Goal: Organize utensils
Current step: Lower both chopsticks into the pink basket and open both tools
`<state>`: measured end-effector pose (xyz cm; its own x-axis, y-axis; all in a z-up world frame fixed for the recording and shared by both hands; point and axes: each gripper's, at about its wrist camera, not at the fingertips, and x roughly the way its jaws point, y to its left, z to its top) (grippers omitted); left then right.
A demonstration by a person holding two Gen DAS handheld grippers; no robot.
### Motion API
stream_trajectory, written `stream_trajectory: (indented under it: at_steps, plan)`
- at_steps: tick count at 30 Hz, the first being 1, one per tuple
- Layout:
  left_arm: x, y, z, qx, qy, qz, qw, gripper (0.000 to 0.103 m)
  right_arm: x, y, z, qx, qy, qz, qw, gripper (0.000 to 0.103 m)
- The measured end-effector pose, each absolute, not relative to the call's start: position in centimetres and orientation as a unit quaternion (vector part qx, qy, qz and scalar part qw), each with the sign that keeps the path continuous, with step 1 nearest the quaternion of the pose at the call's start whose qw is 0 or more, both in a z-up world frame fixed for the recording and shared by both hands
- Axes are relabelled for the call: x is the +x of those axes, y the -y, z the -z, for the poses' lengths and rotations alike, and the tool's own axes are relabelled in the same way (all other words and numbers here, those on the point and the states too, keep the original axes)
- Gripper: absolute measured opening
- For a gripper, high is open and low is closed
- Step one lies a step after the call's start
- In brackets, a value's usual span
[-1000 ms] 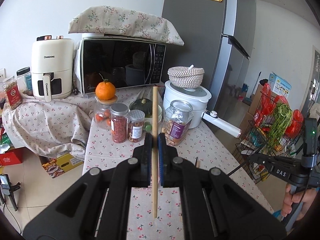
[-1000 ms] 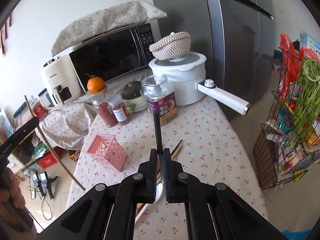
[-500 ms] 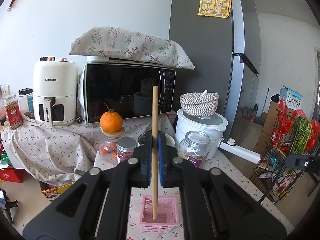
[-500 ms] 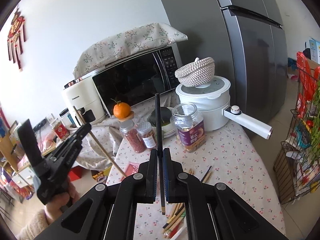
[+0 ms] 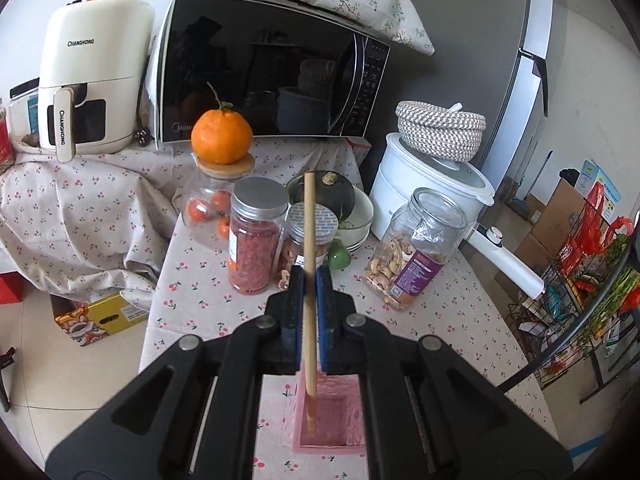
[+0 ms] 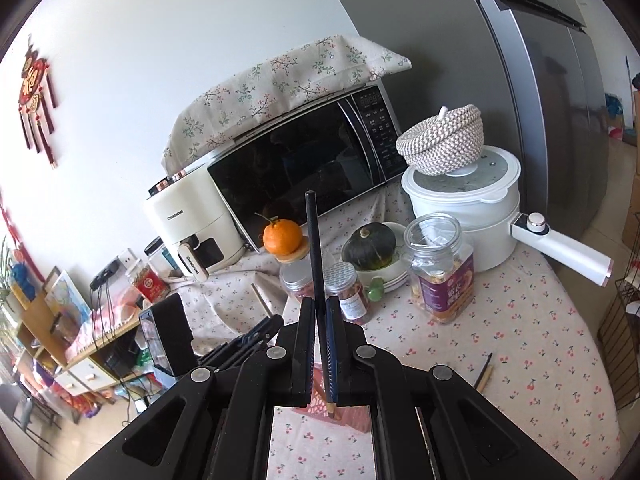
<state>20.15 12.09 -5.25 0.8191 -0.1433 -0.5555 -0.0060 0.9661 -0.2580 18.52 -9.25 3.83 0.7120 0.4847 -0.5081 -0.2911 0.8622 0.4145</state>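
Gripping a pale wooden chopstick upright, my left gripper sits at the lower centre of its frame, the stick's lower end inside the pink square plastic holder on the cherry-print tablecloth. My right gripper is clamped on a dark, slim chopstick, its pale lower tip just above the pink holder's edge at the lower centre. More chopsticks lie at the lower right.

Place: home kitchen.
Appliances: black-fronted microwave, cream air fryer, tall grey refrigerator.
Surface: cherry-print tablecloth bearing glass food jars.
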Motion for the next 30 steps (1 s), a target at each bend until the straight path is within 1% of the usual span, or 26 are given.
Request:
stream_trajectory:
  at_steps: [7, 12, 17, 20, 21, 22, 23, 24, 25, 27, 28, 29, 30]
  plan:
    - [20.8, -12.0, 5.2, -0.124, -0.306, 0.041, 0.943, 0.007, 21.7, 6.3, 0.0, 0.129, -0.366, -0.197, 0.901, 0.005]
    - [21.5, -12.1, 5.7, -0.129, -0.316, 0.043, 0.939, 0.007, 23.4, 5.7, 2.9, 0.126, -0.4, -0.185, 0.889, 0.005]
    - [21.6, -12.0, 5.8, -0.13, -0.318, 0.047, 0.938, 0.007, 24.2, 5.7, 4.6, 0.133, -0.421, -0.183, 0.878, 0.006]
    - [21.3, -12.1, 5.5, -0.13, -0.313, 0.043, 0.94, 0.009, 24.2, 6.1, 4.7, 0.146, -0.423, -0.189, 0.874, 0.01]
    - [21.2, -12.1, 5.3, -0.13, -0.314, 0.041, 0.94, 0.018, 24.1, 6.5, 4.6, 0.149, -0.423, -0.188, 0.874, 0.01]
    - [21.0, -12.1, 5.1, -0.13, -0.314, 0.04, 0.94, 0.029, 23.9, 6.9, 4.4, 0.154, -0.42, -0.187, 0.874, 0.014]
    - [20.8, -12.1, 4.9, -0.129, -0.313, 0.039, 0.94, 0.034, 23.6, 7.5, 4.1, 0.16, -0.416, -0.185, 0.876, 0.019]
    - [20.5, -12.0, 4.6, -0.127, -0.311, 0.038, 0.941, 0.042, 23.3, 8.0, 3.7, 0.165, -0.411, -0.183, 0.877, 0.023]
    - [20.2, -11.9, 4.4, -0.122, -0.31, 0.037, 0.942, 0.047, 23.0, 8.6, 3.3, 0.169, -0.407, -0.182, 0.879, 0.027]
    - [19.5, -11.5, 3.9, -0.107, -0.308, 0.035, 0.945, 0.052, 22.2, 9.8, 2.5, 0.176, -0.397, -0.178, 0.883, 0.029]
    - [19.1, -11.3, 3.6, -0.1, -0.306, 0.034, 0.946, 0.057, 21.8, 10.4, 2.1, 0.179, -0.393, -0.177, 0.885, 0.033]
    - [18.7, -11.2, 3.4, -0.094, -0.305, 0.032, 0.947, 0.06, 21.3, 11.0, 1.7, 0.182, -0.388, -0.174, 0.886, 0.038]
    - [18.2, -11.0, 3.3, -0.089, -0.305, 0.029, 0.948, 0.065, 20.8, 11.6, 1.3, 0.185, -0.384, -0.173, 0.888, 0.04]
